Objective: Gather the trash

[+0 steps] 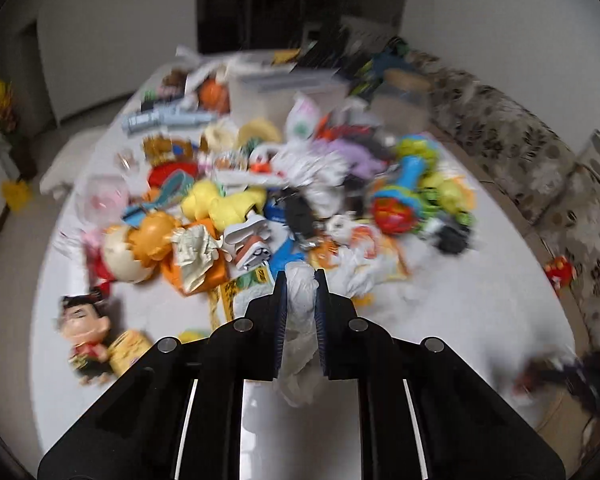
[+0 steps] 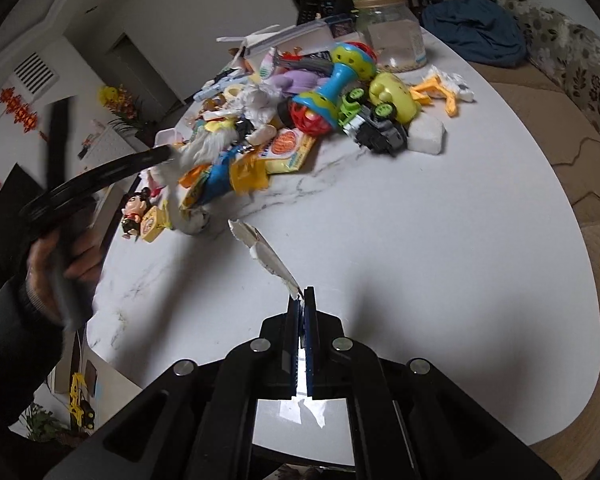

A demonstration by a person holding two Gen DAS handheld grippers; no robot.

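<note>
1. Left claw [image 1: 301, 276] is clamped on a crumpled white tissue [image 1: 300, 304]. The wad fills the gap between the pads and hangs down below them, lower centre of the left wrist view. The view is blurred.
2. Right claw [image 2: 301, 293] is pressed together on one end of a white paper scrap [image 2: 266, 252]. Its long axis runs from the tips up and left across the frame, with the free end over bare tabletop [image 2: 420, 240].
3. In the right wrist view the left claw sits at mid-left, by the near-left edge of the pile [image 2: 292, 120], with the person's hand [image 2: 66, 258] behind it.
4. The pile mixes toys, wrappers and more crumpled paper. It lies ahead of both claws, upper centre of each frame.
5. My read: both claws are loaded, so the next move is a drop-off, not another pick. No bin is visible in either view, so I can't tell which hand is nearer to one.
6. Risk: the right grip is on the very end of the scrap, so it could slip.
</note>
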